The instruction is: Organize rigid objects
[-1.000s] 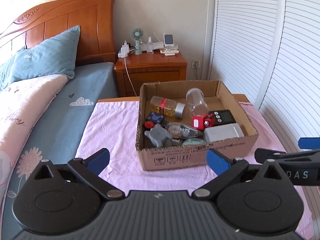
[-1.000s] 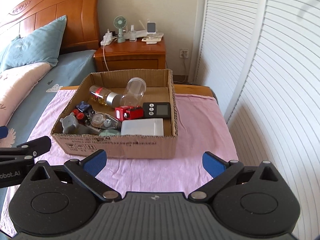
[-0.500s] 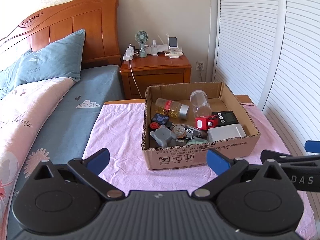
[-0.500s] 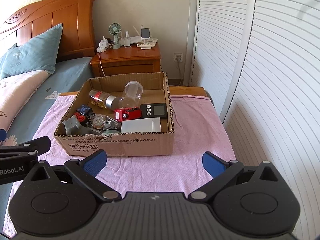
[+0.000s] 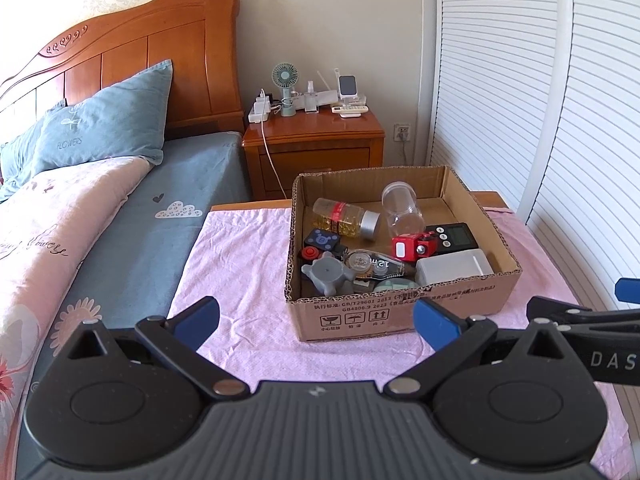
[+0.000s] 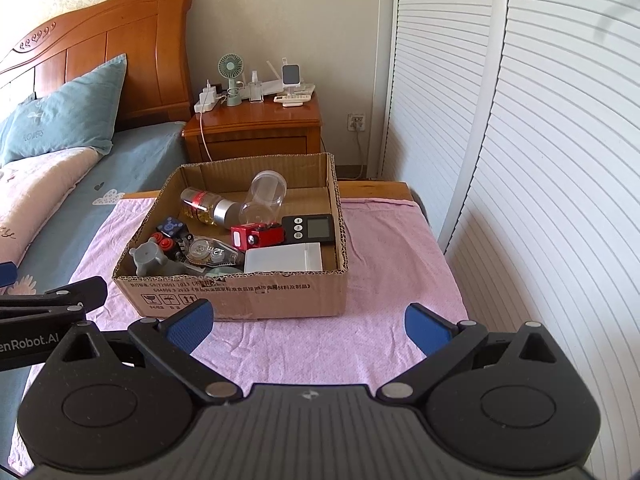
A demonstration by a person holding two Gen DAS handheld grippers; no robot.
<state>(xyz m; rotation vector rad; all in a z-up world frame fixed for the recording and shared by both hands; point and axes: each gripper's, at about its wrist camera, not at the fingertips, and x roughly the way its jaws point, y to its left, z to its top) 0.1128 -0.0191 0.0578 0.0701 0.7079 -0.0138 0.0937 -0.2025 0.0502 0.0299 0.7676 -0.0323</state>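
A brown cardboard box (image 5: pixel 404 314) (image 6: pixel 248 298) sits on a table under a pink cloth (image 5: pixel 240 272) (image 6: pixel 384 264). Inside lie a bottle with a silver cap (image 5: pixel 346 220) (image 6: pixel 204 208), a clear jar (image 5: pixel 402 210) (image 6: pixel 264 198), a red toy (image 5: pixel 412 246) (image 6: pixel 258 236), a black timer (image 5: pixel 456 236) (image 6: pixel 312 229), a white case (image 5: pixel 454 267) (image 6: pixel 283 258), a correction tape (image 5: pixel 372 262) (image 6: pixel 208 252) and a grey knob (image 5: pixel 326 274) (image 6: pixel 150 258). My left gripper (image 5: pixel 316 320) and right gripper (image 6: pixel 306 320) hover open and empty, short of the box's near wall.
A bed (image 5: pixel 100 216) with a blue pillow (image 5: pixel 108 120) runs along the left. Behind the box stands a wooden nightstand (image 5: pixel 316 148) (image 6: pixel 256 128) holding a fan and small devices. White louvred doors (image 5: pixel 560 100) (image 6: pixel 520 120) close off the right side.
Both grippers have drawn back and risen, so the box looks smaller and farther away. Both stay open and the box contents have not moved.
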